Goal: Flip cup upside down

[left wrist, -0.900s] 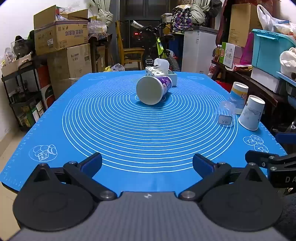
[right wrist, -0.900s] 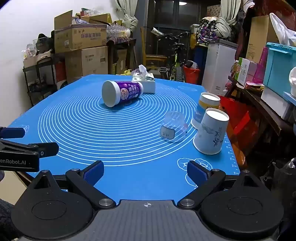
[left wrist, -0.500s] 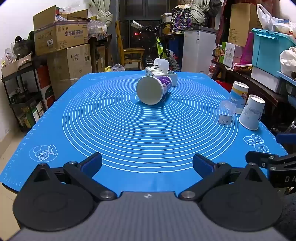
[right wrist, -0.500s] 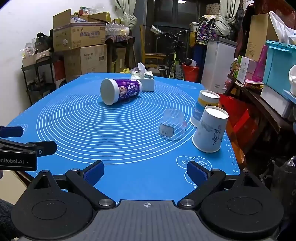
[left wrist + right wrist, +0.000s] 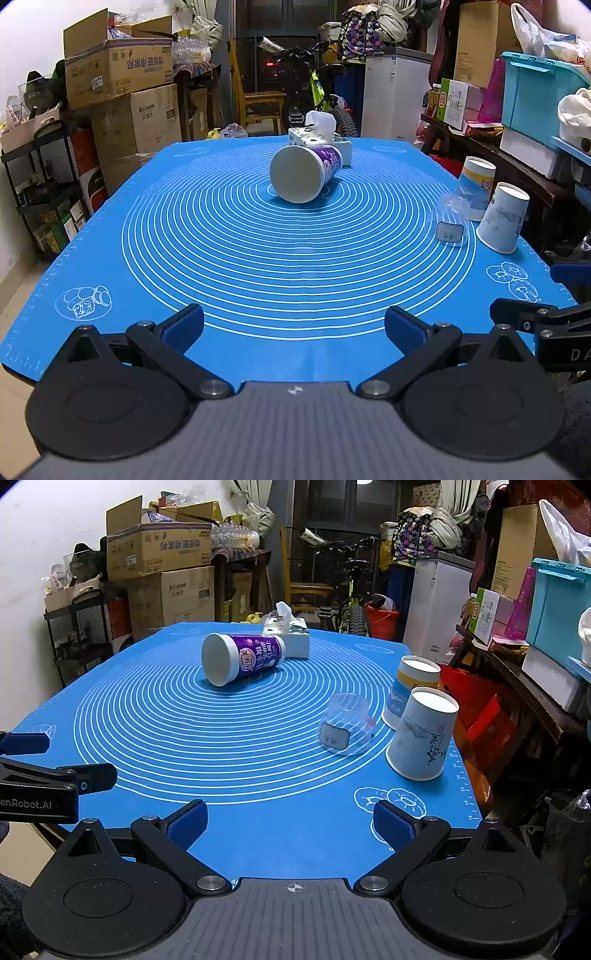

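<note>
A purple and white cup (image 5: pixel 304 171) lies on its side near the far middle of the blue mat (image 5: pixel 258 258), its white flat end towards me; it also shows in the right wrist view (image 5: pixel 240 659). My left gripper (image 5: pixel 293 326) is open and empty at the near edge of the mat, far from the cup. My right gripper (image 5: pixel 290 823) is open and empty at the near right edge. The left gripper's fingers (image 5: pixel 55 775) show at the left of the right wrist view.
At the mat's right side stand a clear plastic cup (image 5: pixel 345 727), a white paper cup (image 5: pixel 424 734) and a yellow and blue paper cup (image 5: pixel 410 686), all upside down. A tissue box (image 5: pixel 290 637) sits behind the purple cup. Boxes, shelves and a bicycle surround the table.
The right gripper's view has shifted slightly, with the cups sitting a little further left and nearer. The left gripper has not moved. The cups have not moved.
</note>
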